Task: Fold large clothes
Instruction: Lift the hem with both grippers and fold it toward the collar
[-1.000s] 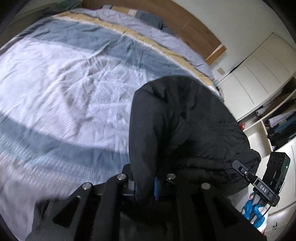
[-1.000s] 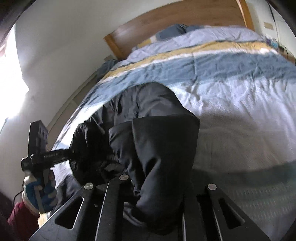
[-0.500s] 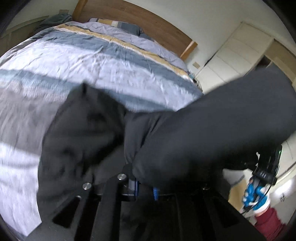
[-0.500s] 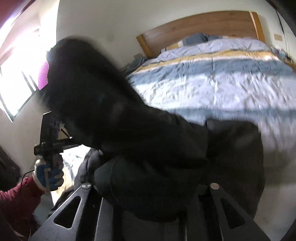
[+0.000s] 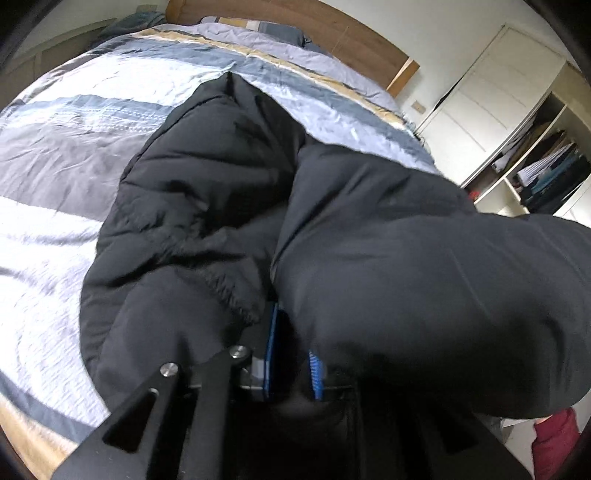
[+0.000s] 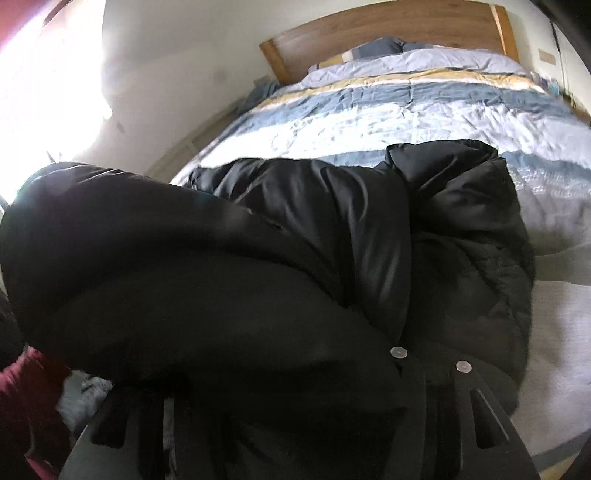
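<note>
Now jacket (image 5: 229, 192) bunched btwn left gripper (image 5: 291, 354) jaws.

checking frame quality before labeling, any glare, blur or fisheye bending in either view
Left wrist view: fisheye bows the headboard; the near fold of the black jacket is soft and dim.
Right wrist view: the window is blown out white, and the jacket up close is dark and blurred.

We see a black jacket (image 5: 229, 192) on a duvet (image 5: 74, 122) striped blue, grey, white and yellow; the headboard (image 6: 388, 26) is brown wood.
</note>
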A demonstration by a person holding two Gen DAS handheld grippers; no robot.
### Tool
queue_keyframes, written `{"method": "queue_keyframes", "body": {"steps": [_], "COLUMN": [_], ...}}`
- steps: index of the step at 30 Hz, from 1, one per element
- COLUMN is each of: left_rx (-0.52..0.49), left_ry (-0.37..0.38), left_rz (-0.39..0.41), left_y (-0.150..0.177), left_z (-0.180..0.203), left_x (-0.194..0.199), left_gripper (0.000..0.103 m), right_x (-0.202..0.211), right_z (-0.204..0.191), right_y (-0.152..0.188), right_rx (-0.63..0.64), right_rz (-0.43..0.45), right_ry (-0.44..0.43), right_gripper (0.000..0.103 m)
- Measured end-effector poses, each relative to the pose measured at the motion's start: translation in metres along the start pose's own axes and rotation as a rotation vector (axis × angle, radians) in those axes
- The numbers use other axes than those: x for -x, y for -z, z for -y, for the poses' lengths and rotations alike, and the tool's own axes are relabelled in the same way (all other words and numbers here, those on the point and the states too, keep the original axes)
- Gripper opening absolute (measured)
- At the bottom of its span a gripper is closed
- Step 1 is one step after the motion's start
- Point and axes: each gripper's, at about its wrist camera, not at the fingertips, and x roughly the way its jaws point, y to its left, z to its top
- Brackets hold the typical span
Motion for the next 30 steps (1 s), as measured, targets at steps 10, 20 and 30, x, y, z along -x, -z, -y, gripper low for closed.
{"method": "queue_keyframes", "body": {"steps": [10, 20, 30], "left_rx": [-0.113, -0.09, -0.162], "left_ry": [-0.059, -0.022, 0.004], "left_rz": [-0.058, 0.078, 0.055], "left_y": [0.044, -0.002, -0.035], "left_z": [0.018, 0.038, 0.095], "left_x": [0.058, 0.118, 0.074], "left_gripper": [0.015, 0.041, 0.042], "right_x": [0.037, 0.08, 0.039], "right_z": [-0.006, -0.014, -0.076], "right_y": [0.033, 0.025, -0.043], "right_rx": [0.024, 0.045, 0.155], "right_rz": [-0.07, -0.031, 0.028], "right_ry": [0.089, 0.131, 0.049], "right_gripper": [0.066, 0.066, 0.069]}}
